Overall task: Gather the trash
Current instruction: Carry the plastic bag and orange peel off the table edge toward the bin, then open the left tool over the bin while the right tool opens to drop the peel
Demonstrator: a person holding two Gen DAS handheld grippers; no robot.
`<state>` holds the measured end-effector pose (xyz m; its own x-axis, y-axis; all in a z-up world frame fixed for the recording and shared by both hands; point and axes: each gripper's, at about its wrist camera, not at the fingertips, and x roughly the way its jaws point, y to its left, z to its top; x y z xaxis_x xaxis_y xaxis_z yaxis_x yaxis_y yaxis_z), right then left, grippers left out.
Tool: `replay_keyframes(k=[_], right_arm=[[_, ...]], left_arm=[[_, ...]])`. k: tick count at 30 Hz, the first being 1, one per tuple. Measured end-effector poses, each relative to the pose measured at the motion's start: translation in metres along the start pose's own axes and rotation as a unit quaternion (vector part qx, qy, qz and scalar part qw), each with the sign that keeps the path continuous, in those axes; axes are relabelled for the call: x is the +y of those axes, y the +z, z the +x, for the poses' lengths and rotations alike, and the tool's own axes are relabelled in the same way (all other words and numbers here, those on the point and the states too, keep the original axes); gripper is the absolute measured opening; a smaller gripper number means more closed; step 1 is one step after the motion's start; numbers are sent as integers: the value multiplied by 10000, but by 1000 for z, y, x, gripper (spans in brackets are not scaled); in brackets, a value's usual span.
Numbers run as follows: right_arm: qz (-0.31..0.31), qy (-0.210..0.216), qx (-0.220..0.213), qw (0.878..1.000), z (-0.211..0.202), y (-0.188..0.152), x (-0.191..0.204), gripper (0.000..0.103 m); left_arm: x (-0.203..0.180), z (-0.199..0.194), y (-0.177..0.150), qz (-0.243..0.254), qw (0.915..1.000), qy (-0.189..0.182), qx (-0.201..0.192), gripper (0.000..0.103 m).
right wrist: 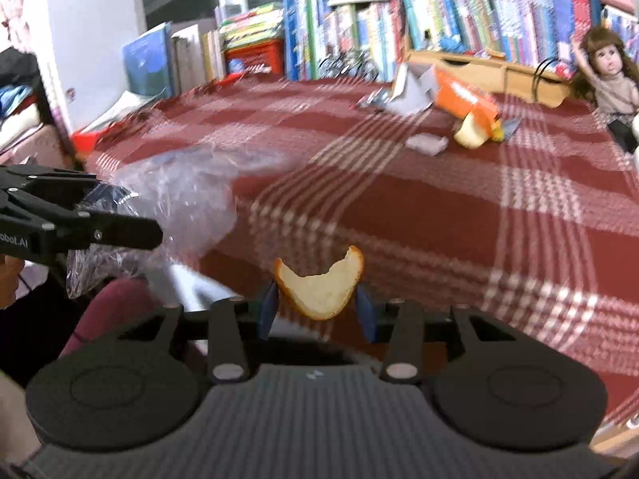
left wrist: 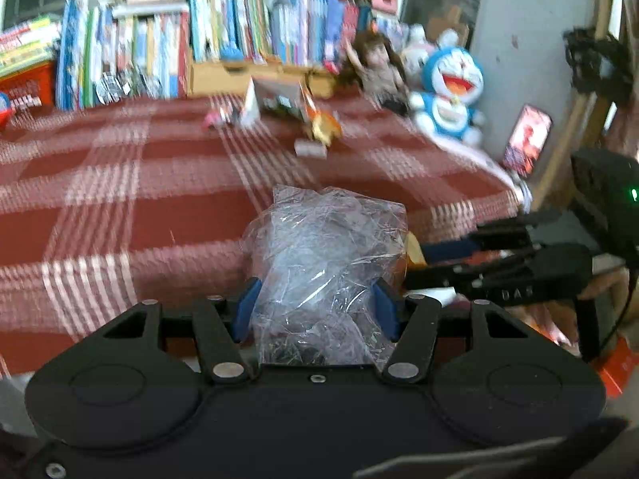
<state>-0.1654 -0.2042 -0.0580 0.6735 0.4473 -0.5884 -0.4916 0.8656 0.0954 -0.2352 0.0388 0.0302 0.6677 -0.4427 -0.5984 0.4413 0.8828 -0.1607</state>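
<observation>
Left gripper (left wrist: 315, 311) is clamped on a crumpled clear plastic bag (left wrist: 325, 255); both blue pads (left wrist: 245, 311) press into its sides, and the bag bulges up and forward out of the jaws, held clear above the near edge of the red plaid tablecloth (left wrist: 120, 207). Right gripper (right wrist: 317, 311) is closed on a curved piece of orange peel (right wrist: 319, 287), pith side facing the camera, pinched between the blue pads (right wrist: 268, 311), also held off the tablecloth near its front edge. In the right wrist view the left gripper and the bag sit off to the left of the peel, close by but not touching it. More trash is still on the tablecloth toward its far side: another orange peel piece (right wrist: 473, 131), a small white scrap (right wrist: 426, 143) just beside it, an orange wrapper (right wrist: 463, 95) and crumpled paper (right wrist: 407, 92) behind those. A row of books (right wrist: 399, 28) stands along the back edge of the tablecloth, with a wooden tray (right wrist: 491, 70) in front of it. A doll (right wrist: 607, 76) sits at the far right corner; a blue-and-white cat plush (left wrist: 449, 92) is next to it in the left wrist view. Both views are motion-blurred, so the small items' details are unclear.
</observation>
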Motion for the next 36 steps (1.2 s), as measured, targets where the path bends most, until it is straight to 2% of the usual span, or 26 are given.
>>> replay_keyframes(k=[6,12,14,17,20,26,36], right_arm=[[-65,217,527,9984,15,-24,6,48],[38,266,1025,9944,41,-47,4,48],[44,242,1166,9929,50,-54,3,48],[69,240,1344,9906,59,-63,2,48],[78,224,1474,9888,65,-71,0,48],[159,225,1628,9863,72,-80,-5,49],[154,242,1578,9871,83,-71,-5,52]], left_arm=[[2,22,-34,-300,9963,-55,808,56],[1,56,-44,-271,9912,-80,1290,56],[2,66,-45,-264,9873,-123,1563,56],[3,88,-56,-301,9744,-122,2224,56],[5,104,-71,-256,9663,-31,2561,56],[12,123,-79,-315,9625,114,2693,57],[2,133,-86,-195,9620,241,2714,60]])
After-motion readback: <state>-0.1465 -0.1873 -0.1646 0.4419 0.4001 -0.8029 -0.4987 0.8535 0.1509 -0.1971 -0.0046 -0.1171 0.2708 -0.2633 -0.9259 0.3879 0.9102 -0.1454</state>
